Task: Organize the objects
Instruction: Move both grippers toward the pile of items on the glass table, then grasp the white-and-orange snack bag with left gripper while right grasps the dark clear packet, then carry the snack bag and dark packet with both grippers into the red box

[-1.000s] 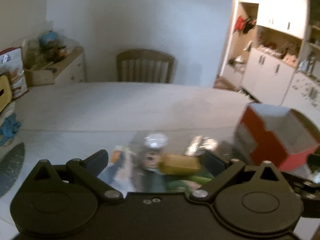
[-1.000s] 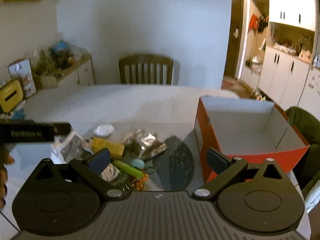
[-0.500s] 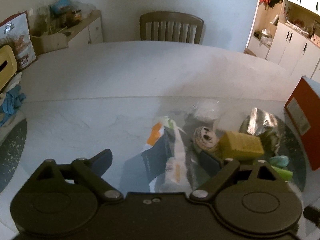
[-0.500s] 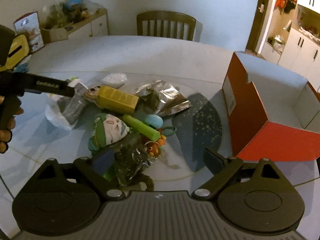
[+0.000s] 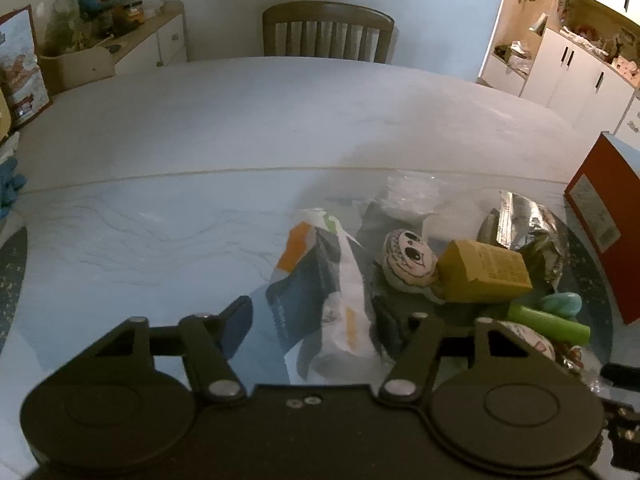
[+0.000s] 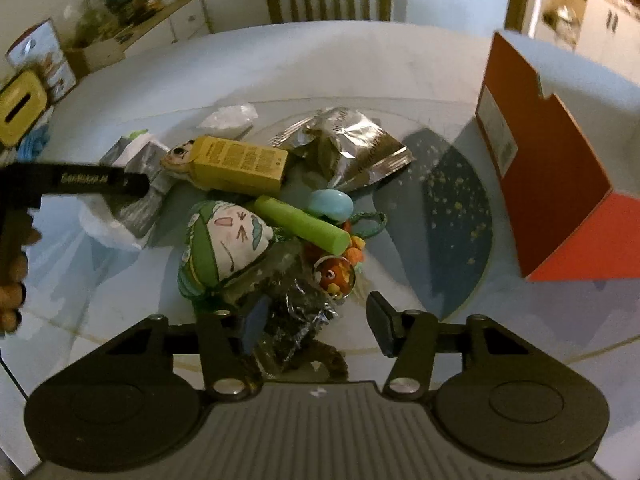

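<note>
- So, nearest on the left wrist view: the left gripper (image 5: 310, 322) has its jaws about halfway in, and they've just been closing
- a white and blue pouch (image 5: 340, 280) lies flat on the counter (image 5: 240, 120) between its fingers; the right-hand pad looks right up against it, the other just shy of the blue edge, so no real squeeze that I can see
- Right wrist view: the right gripper (image 6: 316, 322) has also just been closing, jaws still apart
- a crinkly plastic bag (image 6: 296, 316) sits between them, touching the left-hand finger, with a clear gap to the other one
- Just past that bag, a green-and-white plush (image 6: 224, 240) with a drawn face, and an orange keychain (image 6: 334, 274) beside it
- A green stick (image 6: 300, 224) lies slanted across the pile, with a pale blue egg-shaped thing (image 6: 331, 203) touching its far side
- Behind those, a yellow box (image 6: 240, 166) on its side with a small round plush face (image 5: 408, 256) at its left end
- Crumpled silver foil bag (image 6: 348, 140) right of the yellow box, small clear plastic bag (image 5: 408, 196) further back
- A person's hand (image 6: 12, 272) shows at the left edge, holding the other tool
- Off to the right, an open red box (image 6: 548, 168) stands apart from the pile, with a dark speckled round mat (image 6: 452, 208) in between
- Way at the back, a wooden chair (image 5: 328, 32) at the far side of the counter
</note>
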Tool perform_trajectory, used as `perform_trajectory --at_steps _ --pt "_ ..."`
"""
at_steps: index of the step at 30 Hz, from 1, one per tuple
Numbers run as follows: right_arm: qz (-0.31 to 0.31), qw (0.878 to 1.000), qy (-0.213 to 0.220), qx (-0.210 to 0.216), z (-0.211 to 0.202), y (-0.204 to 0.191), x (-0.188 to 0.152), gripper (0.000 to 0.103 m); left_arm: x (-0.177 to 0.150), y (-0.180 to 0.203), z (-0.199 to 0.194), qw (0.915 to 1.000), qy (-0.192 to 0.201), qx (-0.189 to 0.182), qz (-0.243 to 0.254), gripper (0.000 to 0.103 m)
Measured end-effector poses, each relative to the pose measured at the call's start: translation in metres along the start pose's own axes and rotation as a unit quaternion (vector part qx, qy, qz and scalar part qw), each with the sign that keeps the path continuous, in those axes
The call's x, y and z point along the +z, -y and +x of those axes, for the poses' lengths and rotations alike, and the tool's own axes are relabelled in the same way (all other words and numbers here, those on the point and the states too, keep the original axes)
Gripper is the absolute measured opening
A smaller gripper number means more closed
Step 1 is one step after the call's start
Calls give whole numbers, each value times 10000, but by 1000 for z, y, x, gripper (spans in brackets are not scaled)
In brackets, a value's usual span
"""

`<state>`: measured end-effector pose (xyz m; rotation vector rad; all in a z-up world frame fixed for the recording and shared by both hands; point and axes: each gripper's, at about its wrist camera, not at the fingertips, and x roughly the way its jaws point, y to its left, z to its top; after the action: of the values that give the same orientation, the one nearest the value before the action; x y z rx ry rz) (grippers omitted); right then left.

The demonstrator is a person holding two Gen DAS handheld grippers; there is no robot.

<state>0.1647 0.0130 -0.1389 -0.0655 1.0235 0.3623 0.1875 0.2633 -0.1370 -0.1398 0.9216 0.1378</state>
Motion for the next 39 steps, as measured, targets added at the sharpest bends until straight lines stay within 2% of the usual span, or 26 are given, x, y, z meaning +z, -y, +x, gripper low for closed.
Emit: perform_trajectory --at_steps 2,7,8,11,16,28,30,39 --pt "155 9998 -58 73 4 4 1 54 -1 1 0 10000 -5 -34 34 54" --pt "318 9991 -167 209 8 3 4 40 -1 2 -1 9999 12 -47 107 42" --pt "290 9993 -152 190 7 1 4 38 -1 2 -2 9999 18 -69 109 36" --pt "313 9992 -128 210 5 1 5 33 0 1 -3 9998 46 -106 147 31" --pt "222 9996 49 174 -2 -2 5 16 0 3 -11 9997 151 -99 175 27" --pt "203 9965 798 127 -59 5 14 15 8 11 -62 9964 430 -713 146 26" --pt "235 9953 938 109 -70 10 15 15 8 15 -69 9963 464 -686 233 26" --pt "508 9888 1404 9 -107 50 27 15 17 52 -100 9932 541 -986 292 26"
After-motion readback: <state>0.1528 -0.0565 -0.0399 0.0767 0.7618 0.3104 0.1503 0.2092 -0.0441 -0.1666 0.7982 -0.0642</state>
